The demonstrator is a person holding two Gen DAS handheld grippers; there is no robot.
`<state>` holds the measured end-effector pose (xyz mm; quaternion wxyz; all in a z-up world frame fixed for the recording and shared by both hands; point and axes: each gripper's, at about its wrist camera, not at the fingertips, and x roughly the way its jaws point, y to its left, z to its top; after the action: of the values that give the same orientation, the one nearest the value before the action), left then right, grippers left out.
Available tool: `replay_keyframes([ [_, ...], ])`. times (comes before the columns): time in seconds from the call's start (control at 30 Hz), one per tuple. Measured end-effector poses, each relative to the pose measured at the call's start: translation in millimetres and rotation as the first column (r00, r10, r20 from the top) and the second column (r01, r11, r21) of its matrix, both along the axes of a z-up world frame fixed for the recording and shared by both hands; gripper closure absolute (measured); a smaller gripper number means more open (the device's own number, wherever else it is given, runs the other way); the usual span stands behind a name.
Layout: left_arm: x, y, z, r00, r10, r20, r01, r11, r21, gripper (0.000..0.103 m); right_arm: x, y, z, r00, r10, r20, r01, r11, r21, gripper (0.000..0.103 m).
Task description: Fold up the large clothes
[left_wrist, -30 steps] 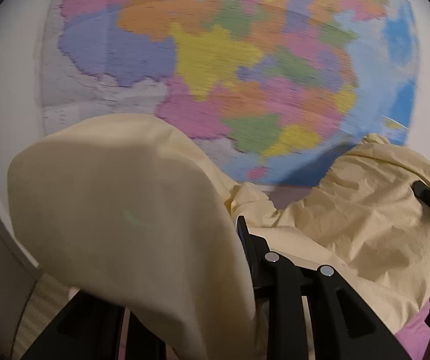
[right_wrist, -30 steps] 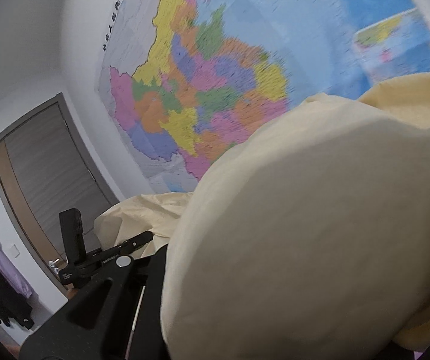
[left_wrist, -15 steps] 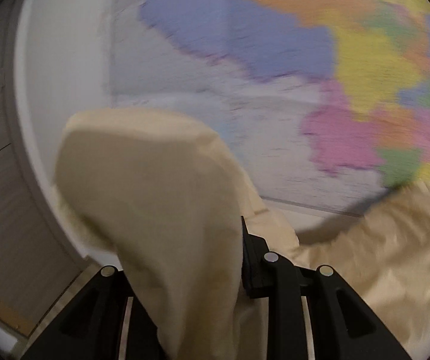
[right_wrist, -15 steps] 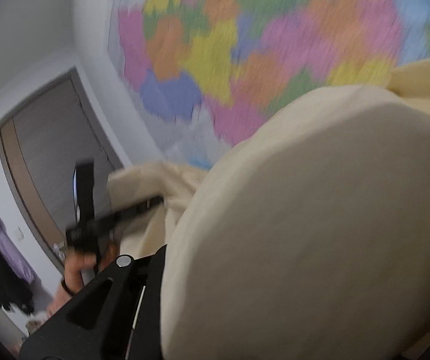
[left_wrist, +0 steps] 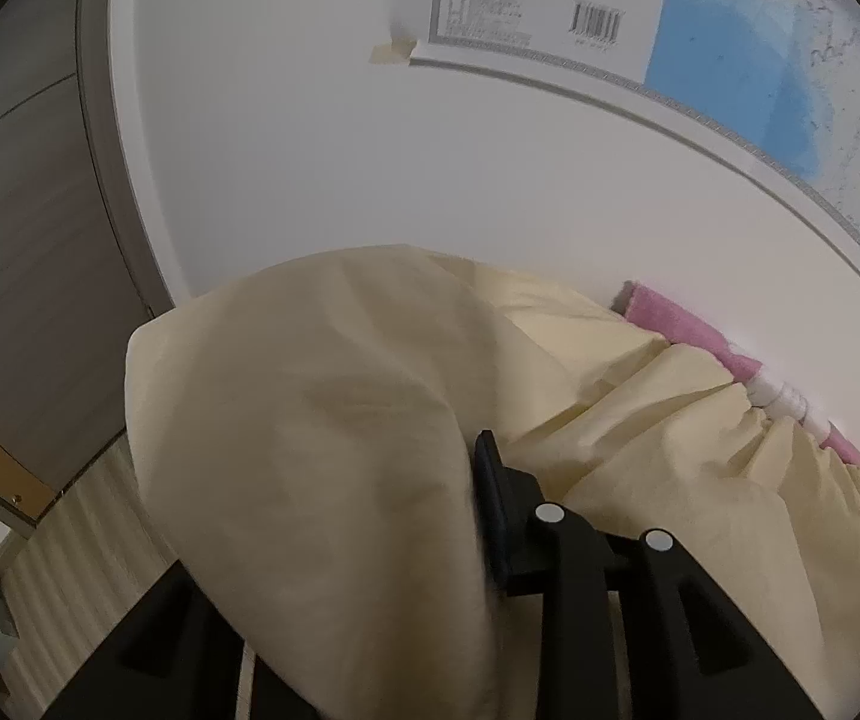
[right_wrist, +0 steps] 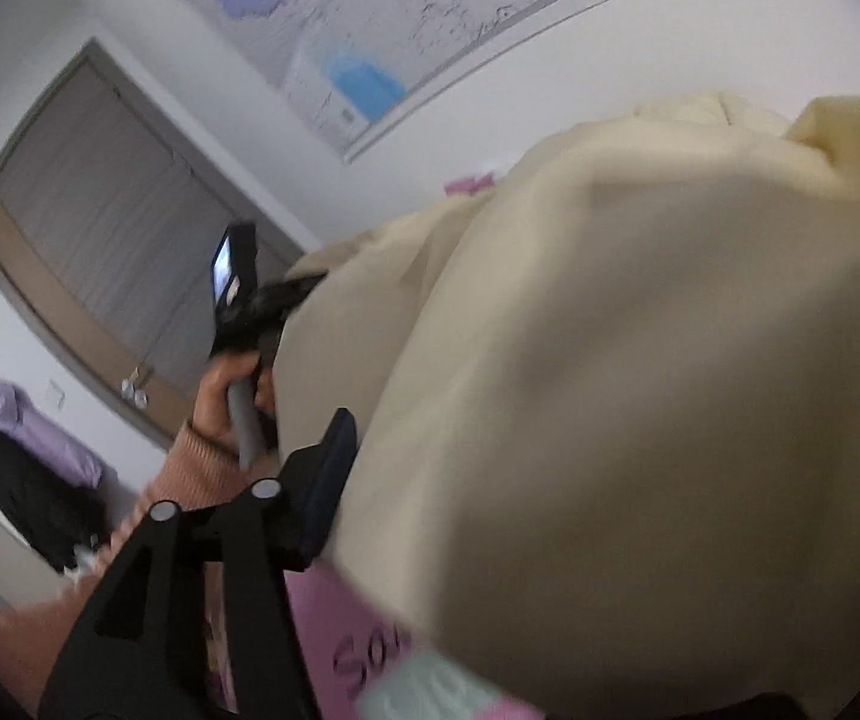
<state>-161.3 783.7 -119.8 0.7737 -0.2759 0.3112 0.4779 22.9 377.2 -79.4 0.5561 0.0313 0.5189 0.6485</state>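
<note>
left wrist view: a large pale-yellow cotton garment [left_wrist: 322,450] bulges up over the black two-finger left gripper [left_wrist: 430,516], hiding its left finger, while the right finger's dark pad [left_wrist: 490,516] presses against the fold, so the gripper is clenched on the cloth; its jaws have just been easing a little wider with the fabric still between them. the rest of the garment spreads to the right of that fold, over a pink bed cover [left_wrist: 682,324] that runs along the foot of the white wall [left_wrist: 370,180]. above the garment on that wall hangs a paper map [left_wrist: 730,60], its corner taped, with a barcode and a block of small print too fine to read beside a blue patch of sea. left of the wall stands a grey-brown door [left_wrist: 22,240]. right wrist view: the same garment [right_wrist: 640,390] fills the right half, blurred, billowing over the black right gripper [right_wrist: 430,468]; only its left finger pad [right_wrist: 328,480] shows, lying at the cloth's edge, and its jaws have just been springing apart, so whether they have let go i cannot tell. below the cloth the pink cover [right_wrist: 334,630] bears dark handwritten letters, perhaps "so", otherwise blurred. left of the garment a hand [right_wrist: 220,396] in a pink knitted sleeve [right_wrist: 190,474] grips the other gripper's handle.
</note>
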Motion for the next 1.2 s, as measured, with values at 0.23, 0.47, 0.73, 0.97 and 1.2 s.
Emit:
replay_keyframes([
  [0.23,-7,25,-12,0.999,0.049,-0.008,-0.049,0.996,-0.076,0.072,6,-77,24,0.985,0.011,0.174,-0.005,0.999,-0.033,0.044],
  [0.47,-17,-8,9,0.996,-0.072,-0.05,0.073,0.997,0.011,0.037,10,-101,47,0.96,-0.011,0.281,0.015,1.0,-0.011,0.064],
  [0.73,-60,-73,66,0.981,-0.19,0.045,0.183,0.974,0.131,0.022,32,-98,64,0.956,-0.117,0.269,0.093,0.99,0.102,0.067],
  [0.97,-33,-147,79,0.937,-0.341,0.074,0.32,0.925,0.207,0.013,58,-52,15,0.974,-0.132,0.183,0.152,0.983,-0.102,0.073],
  [1.2,20,-195,48,0.882,-0.472,-0.005,0.463,0.863,0.202,0.013,53,-37,2,0.978,-0.08,0.19,0.117,0.974,-0.195,0.071],
])
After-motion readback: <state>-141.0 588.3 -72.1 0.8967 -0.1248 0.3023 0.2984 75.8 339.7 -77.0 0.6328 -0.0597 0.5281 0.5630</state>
